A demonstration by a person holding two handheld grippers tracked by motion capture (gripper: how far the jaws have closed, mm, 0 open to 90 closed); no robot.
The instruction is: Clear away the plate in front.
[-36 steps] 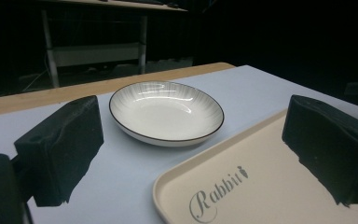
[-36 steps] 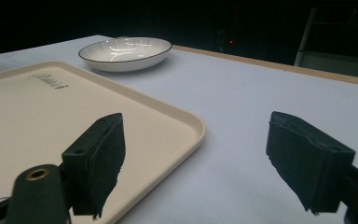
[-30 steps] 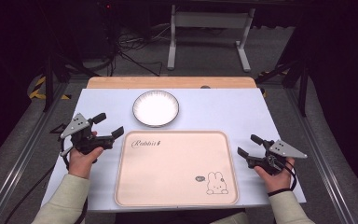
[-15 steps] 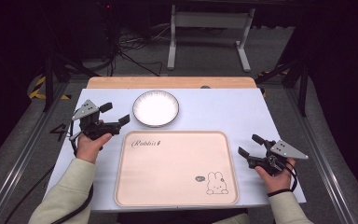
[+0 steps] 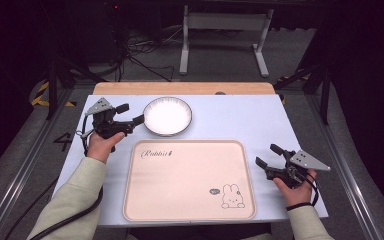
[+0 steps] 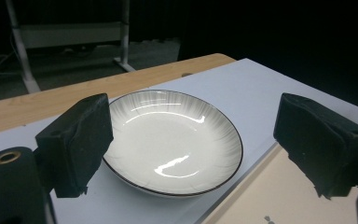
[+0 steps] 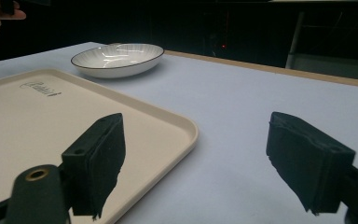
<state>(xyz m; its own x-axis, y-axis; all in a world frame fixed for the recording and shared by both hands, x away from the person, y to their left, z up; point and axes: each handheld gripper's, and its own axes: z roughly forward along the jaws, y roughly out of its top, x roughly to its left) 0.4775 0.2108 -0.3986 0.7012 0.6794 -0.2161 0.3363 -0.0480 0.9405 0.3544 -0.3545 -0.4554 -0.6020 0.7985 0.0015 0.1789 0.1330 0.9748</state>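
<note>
the plate (image 5: 168, 116) is a shallow round dish, glossy white inside w/ faint grey streaks fanning out toward a thin dark rim; room lights glint off its glaze (ceramic by the look of it). it sits empty on the pale blue table (image 5: 230, 120), just behind the tray's far left corner, apart from it.

the tray (image 5: 189, 180) is a flat matte rectangle in a cream-pink tone, w/ rounded corners and a low raised lip. script lettering is printed near its far left corner, a small rabbit drawing near its near right corner. nothing lies on it.

left gripper (image 5: 131, 114) is held just left of the plate, aimed at it, jaws spread wide and empty; in the left gripper view the plate lies between and beyond the two black blocky pads (image 6: 74, 142), which look like soft foam w/ rough edges. whether a jaw tip touches the rim, can't tell.

right gripper (image 5: 268, 156) hovers just right of the tray, well apart from the plate, jaws also wide open, gripping nothing. a grey three-cornered plate (image 5: 308, 160) tops it.

a bare wood strip (image 5: 180, 88) edges the table behind the plate.
</note>
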